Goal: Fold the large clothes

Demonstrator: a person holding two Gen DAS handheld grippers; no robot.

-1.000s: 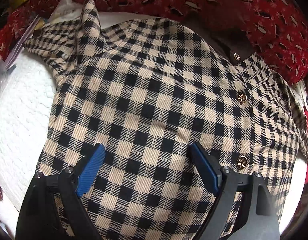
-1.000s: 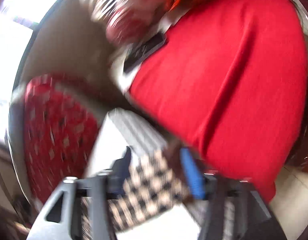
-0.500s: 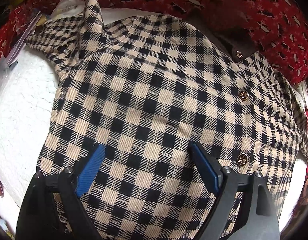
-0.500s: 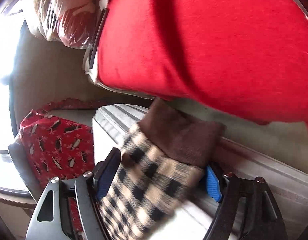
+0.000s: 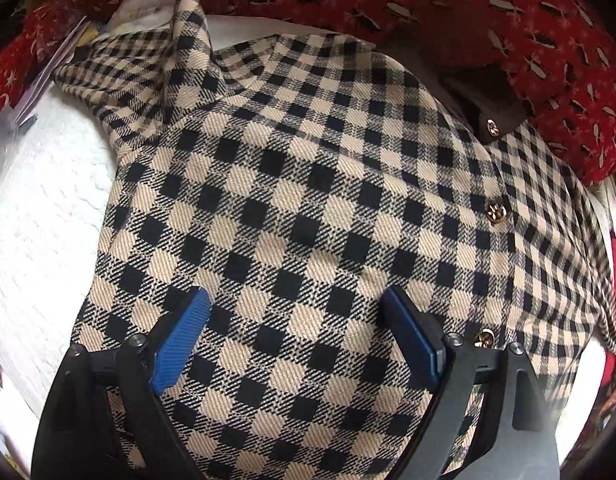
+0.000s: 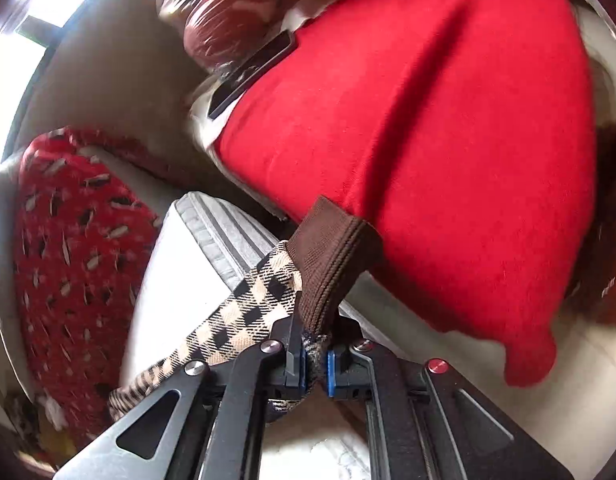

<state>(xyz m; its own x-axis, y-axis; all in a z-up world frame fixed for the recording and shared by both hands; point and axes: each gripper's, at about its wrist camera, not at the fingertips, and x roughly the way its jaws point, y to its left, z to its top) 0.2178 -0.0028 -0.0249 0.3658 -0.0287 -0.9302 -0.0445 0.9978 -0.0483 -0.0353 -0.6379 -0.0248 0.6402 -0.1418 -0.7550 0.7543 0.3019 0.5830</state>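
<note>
only the right wrist view shows the right gripper (image 6: 316, 360) clenched on the sleeve cuff (image 6: 328, 256); left gripper (image 5: 295, 336) spread wide above the checked shirt (image 5: 308, 200), three gold buttons (image 5: 495, 211) visible.

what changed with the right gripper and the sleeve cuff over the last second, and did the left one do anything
The right gripper has closed on the brown cuff of the checked shirt; half a second ago the sleeve lay loose between open fingers. The left gripper stays open over the shirt front, which has barely shifted on the white cover.

A tan-and-black checked shirt (image 5: 308, 208) with gold buttons lies spread on a white bed (image 5: 39, 240); its brown-cuffed sleeve (image 6: 243, 312) is lifted.
</note>
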